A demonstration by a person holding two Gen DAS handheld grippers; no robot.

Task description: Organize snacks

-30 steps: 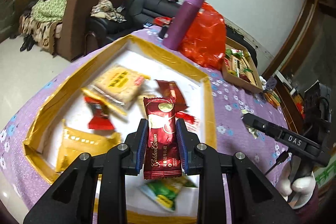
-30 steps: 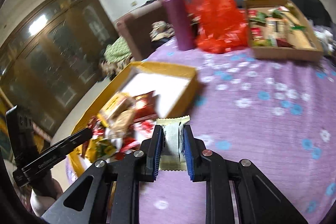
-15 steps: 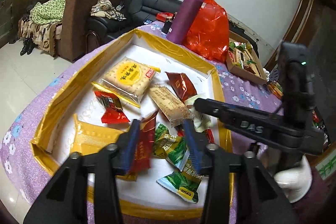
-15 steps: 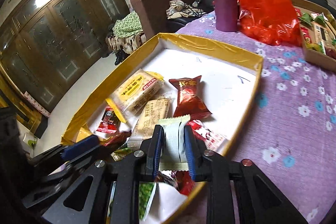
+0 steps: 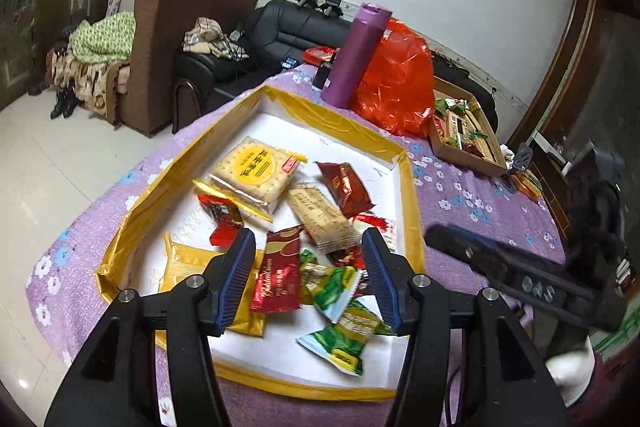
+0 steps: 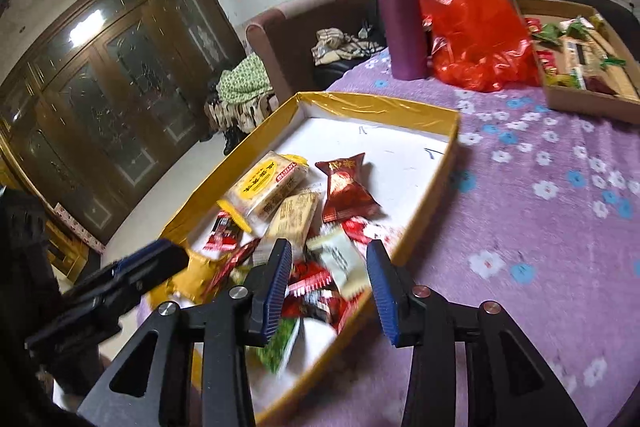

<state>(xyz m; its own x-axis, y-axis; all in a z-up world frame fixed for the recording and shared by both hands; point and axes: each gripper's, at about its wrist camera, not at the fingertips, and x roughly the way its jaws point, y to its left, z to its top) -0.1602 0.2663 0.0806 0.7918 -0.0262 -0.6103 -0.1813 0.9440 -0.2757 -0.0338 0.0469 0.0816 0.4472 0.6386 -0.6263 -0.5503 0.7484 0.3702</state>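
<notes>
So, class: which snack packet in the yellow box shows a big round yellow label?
The square cracker packet at the far left of the pile; the other wrappers are red, green, gold or tan.

Wrapped snacks (image 5: 280, 275) heaped in yellow-rimmed tray (image 5: 412, 195), white packet (image 6: 340, 261) topmost

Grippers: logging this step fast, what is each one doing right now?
Left gripper: open, holding nothing, above the yellow-rimmed box.
Right gripper: open, holding nothing; the white snack packet lies loose in the box.
</notes>
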